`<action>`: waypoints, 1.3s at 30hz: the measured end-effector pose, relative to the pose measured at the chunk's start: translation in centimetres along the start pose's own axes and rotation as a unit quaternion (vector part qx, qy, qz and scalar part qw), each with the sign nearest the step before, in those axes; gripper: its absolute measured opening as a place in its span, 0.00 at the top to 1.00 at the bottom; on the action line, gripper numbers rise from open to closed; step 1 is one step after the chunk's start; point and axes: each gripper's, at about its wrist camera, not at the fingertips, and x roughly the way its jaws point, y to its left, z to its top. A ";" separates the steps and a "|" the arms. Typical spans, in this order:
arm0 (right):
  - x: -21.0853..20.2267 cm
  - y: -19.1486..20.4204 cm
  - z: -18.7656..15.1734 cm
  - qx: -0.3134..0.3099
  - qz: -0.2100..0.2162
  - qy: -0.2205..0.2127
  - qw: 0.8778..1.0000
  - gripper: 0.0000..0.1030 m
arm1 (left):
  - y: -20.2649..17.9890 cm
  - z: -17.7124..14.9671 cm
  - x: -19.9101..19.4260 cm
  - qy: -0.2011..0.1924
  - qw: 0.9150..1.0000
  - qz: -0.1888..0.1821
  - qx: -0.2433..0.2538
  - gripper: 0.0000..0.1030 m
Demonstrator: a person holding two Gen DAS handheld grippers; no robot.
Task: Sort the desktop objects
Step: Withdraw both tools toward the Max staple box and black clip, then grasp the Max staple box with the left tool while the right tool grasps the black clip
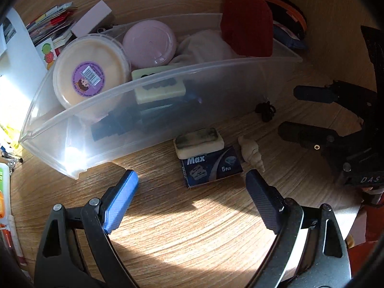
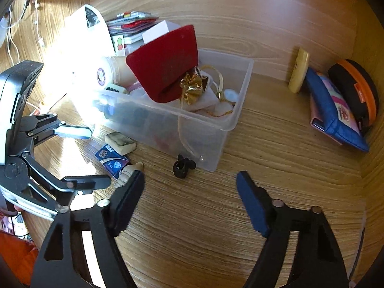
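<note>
A clear plastic bin (image 1: pixel 153 81) on the wooden desk holds a cream round tub (image 1: pixel 88 72), a pink lid (image 1: pixel 150 43), a domino tile (image 1: pixel 159 88), white cloth and a red pouch (image 2: pixel 165 62). In front of the bin lie a dirty eraser (image 1: pixel 198 141), a blue Max blade box (image 1: pixel 211 168), a cream seashell (image 1: pixel 250 152) and a small black ring-shaped item (image 2: pixel 183 165). My left gripper (image 1: pixel 192 176) is open just short of the blade box, holding nothing. My right gripper (image 2: pixel 190 176) is open, with the black item just ahead of its fingers and untouched.
A blue pouch (image 2: pixel 336 115), an orange-and-black round case (image 2: pixel 355 91) and a cream piece (image 2: pixel 298 70) lean against the back right corner. Booklets (image 2: pixel 132 24) and a white box (image 1: pixel 92 18) sit behind the bin. Wooden walls close the back and the right.
</note>
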 end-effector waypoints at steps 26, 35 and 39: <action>2.3 2.0 0.8 0.005 0.017 0.036 0.999 0.71 | 0.0 -0.9 -1.1 -0.033 0.998 -0.043 0.021 0.49; 2.0 2.7 0.9 -0.001 0.017 0.031 0.999 0.83 | 0.5 -1.4 -1.9 -0.045 0.998 -0.054 0.004 0.49; 1.1 2.7 0.7 0.003 0.019 0.022 1.000 0.84 | 1.8 -2.8 -3.4 -0.051 0.997 -0.057 0.002 0.49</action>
